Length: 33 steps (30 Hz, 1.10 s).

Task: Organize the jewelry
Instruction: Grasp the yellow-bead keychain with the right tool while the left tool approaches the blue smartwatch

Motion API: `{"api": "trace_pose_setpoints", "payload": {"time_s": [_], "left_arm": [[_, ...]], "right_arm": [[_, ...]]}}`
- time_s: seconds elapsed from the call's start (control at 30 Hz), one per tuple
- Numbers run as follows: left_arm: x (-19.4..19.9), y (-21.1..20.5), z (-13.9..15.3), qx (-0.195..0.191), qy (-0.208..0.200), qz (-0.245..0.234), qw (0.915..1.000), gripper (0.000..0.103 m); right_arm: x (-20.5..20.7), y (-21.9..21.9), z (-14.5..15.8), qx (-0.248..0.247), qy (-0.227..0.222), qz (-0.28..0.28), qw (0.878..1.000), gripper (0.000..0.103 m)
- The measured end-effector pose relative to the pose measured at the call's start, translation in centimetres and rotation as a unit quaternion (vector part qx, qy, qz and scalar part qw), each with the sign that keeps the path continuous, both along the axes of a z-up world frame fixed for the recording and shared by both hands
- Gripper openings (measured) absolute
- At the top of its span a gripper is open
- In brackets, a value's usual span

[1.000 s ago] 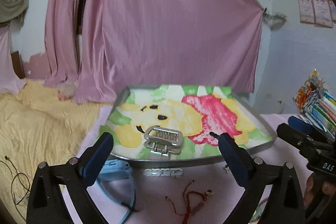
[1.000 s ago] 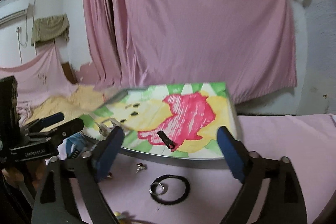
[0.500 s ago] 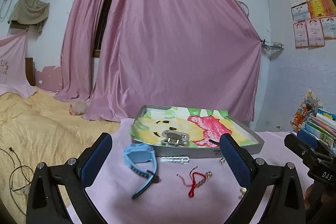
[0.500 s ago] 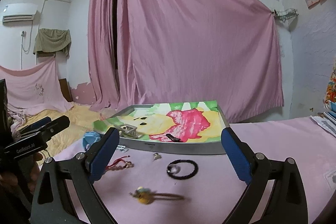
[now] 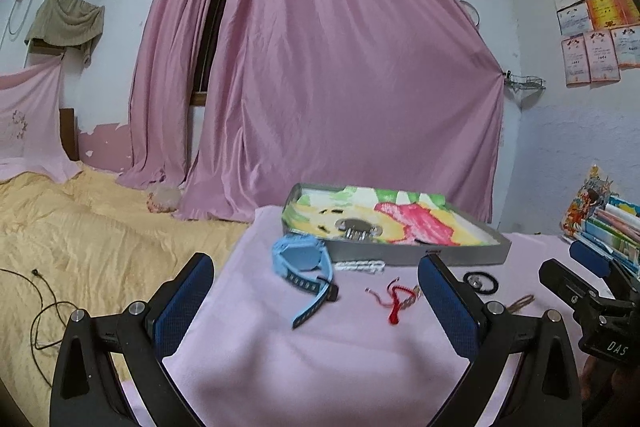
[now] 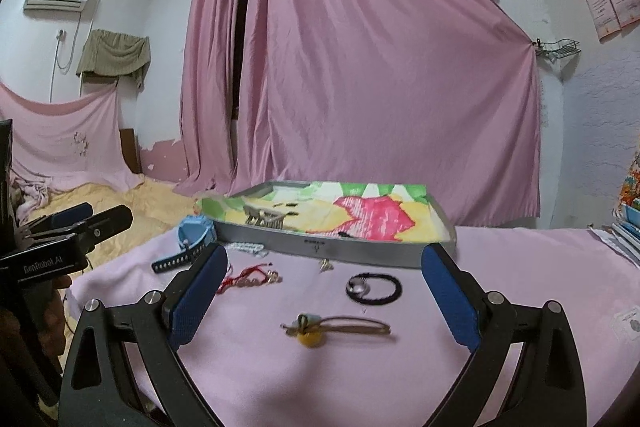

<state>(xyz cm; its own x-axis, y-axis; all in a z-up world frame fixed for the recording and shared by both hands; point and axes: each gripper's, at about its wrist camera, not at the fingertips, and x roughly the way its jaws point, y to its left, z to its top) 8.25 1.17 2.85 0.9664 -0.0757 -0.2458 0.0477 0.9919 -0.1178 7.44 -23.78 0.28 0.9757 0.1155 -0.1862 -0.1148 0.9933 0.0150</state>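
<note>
A grey tray [image 5: 460, 254] [image 6: 360, 251] with a cartoon-printed lining sits at the far side of a pink cloth; a silver hair clip [image 5: 357, 227] [image 6: 265, 215] and a small black piece [image 6: 346, 235] lie in it. In front of it lie a blue watch [image 5: 304, 261] [image 6: 192, 237], a white beaded bracelet [image 5: 360, 265] [image 6: 249, 247], a red cord bracelet [image 5: 396, 297] [image 6: 250, 277], a black hair tie with a ring [image 5: 481, 282] [image 6: 373, 288] and a brown band with a yellow charm [image 6: 336, 327]. My left gripper [image 5: 316, 307] and right gripper [image 6: 324, 303] hang open and empty, well back from the tray.
A small metal earring [image 6: 325, 264] lies just before the tray wall. Stacked books [image 5: 612, 227] stand at the right. A yellow bedspread [image 5: 80, 235] with a black cable [image 5: 44, 307] lies to the left. Pink curtains [image 5: 340, 87] hang behind the tray.
Both grippers have pulled back and up from the tray, so the watch, bracelets, hair tie and charm band on the cloth came into view. The items themselves have not moved.
</note>
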Motion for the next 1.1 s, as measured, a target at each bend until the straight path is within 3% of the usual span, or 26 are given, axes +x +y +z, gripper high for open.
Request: {"api": "trace_pose_setpoints", "payload": {"time_s": [0.27, 0.77, 0.93, 1.1], "left_arm": [[1.5, 0.9, -1.3, 0.005, 0.057, -0.004, 0.9984, 0.103], [7.1, 0.2, -2.2, 0.021, 0.182, -0.023, 0.9828, 0.103], [8.9, 0.3, -1.7, 0.017, 0.205, -0.019, 0.9783, 0.102], [10.9, 0.3, -1.4, 0.021, 0.229, -0.012, 0.9730, 0.102]], "right_arm": [[0.3, 0.4, -1.7, -0.002, 0.047, 0.000, 0.999, 0.095], [4.0, 0.9, -3.0, 0.009, 0.163, 0.001, 0.987, 0.094], [5.5, 1.6, -3.2, 0.001, 0.198, 0.005, 0.980, 0.070], [6.8, 1.9, -3.5, 0.005, 0.227, 0.008, 0.974, 0.065]]}}
